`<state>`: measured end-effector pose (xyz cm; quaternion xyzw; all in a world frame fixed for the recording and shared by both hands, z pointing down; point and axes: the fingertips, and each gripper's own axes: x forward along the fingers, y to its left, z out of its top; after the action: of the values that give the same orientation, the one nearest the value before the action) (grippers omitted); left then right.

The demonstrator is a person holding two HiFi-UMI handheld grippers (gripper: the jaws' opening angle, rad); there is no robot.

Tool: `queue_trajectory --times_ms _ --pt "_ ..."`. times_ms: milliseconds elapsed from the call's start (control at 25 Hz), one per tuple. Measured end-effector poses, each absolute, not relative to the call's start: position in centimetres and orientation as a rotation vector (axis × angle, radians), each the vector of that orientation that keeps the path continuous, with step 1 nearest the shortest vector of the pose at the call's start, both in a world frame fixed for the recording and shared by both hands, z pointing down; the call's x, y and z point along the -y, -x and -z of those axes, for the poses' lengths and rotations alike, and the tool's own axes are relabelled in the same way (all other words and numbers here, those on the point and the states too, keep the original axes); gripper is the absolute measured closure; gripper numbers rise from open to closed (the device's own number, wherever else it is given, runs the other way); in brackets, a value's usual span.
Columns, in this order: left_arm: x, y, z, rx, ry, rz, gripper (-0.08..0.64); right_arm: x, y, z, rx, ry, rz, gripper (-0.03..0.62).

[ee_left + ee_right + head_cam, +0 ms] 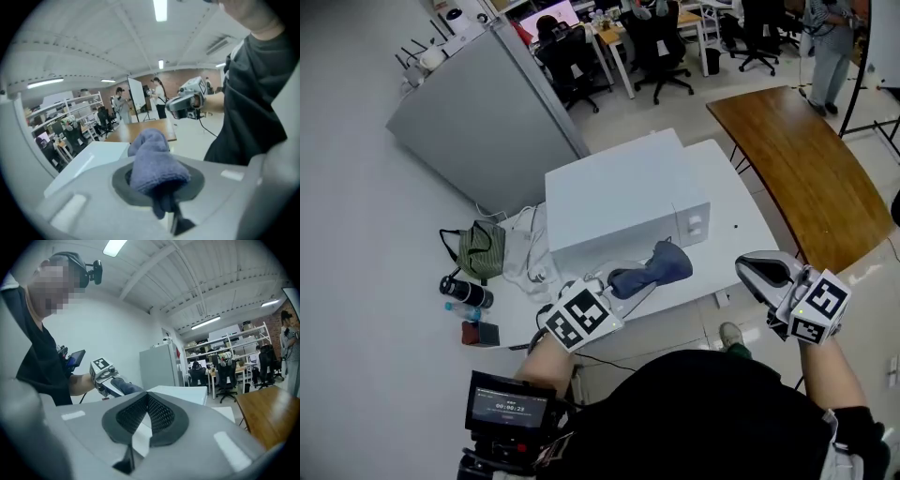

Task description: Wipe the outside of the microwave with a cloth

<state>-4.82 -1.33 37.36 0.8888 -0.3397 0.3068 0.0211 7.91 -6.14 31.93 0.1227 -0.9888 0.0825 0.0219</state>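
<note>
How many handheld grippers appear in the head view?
2. The left gripper, claw shut on the blue cloth, is in front of the microwave; the right gripper, claw shut and empty, hangs right of the white table.

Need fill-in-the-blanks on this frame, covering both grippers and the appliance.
1. The left gripper is shut on a blue ____.
2. The right gripper is shut and holds ____.
3. The white box on the table is a ____.
Missing words: cloth; nothing; microwave.
</note>
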Motion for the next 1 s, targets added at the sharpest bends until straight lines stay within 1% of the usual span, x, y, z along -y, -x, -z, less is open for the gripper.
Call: queue_trajectory --times_ms 120,280,440,600,680,800,920,1000 --pt "-4.8 5.5 -36.1 1.133 -2.723 -0.623 0.505 1.1 -8.3 -30.9 3.056 -0.364 -0.237 0.588" --pt "-12.2 3.8 -35.5 1.215 -2.641 -0.264 0.505 -3.6 -11.3 -29.4 3.088 -0.339 -0.208 0.588" --pt "-17.6 0.9 -35.6 1.413 -2.554 -0.074 0.504 -8.6 -16.0 -29.9 3.102 -0.225 -0.175 0.588" --pt "-21.0 -3.9 -35.0 1.55 -2.48 0.115 0.503 -13.0 -21.7 -32.3 3.095 -0.146 -0.236 0.588" --pt "-22.5 -6.2 -34.5 1.586 -2.448 0.158 0.503 -14.4 -23.8 -33.4 3.069 -0.115 -0.287 0.588" --pt "-25.2 -8.4 -33.6 1.632 -2.425 0.137 0.503 -16.5 -26.1 -34.4 3.034 -0.093 -0.345 0.588" --pt "-27.9 -8.9 -33.0 1.649 -2.425 0.149 0.503 -19.3 -26.5 -33.7 3.064 -0.054 -0.41 0.588" --pt "-29.6 -8.3 -32.5 1.656 -2.43 0.178 0.503 -21.2 -26.0 -33.0 3.08 -0.05 -0.378 0.588"
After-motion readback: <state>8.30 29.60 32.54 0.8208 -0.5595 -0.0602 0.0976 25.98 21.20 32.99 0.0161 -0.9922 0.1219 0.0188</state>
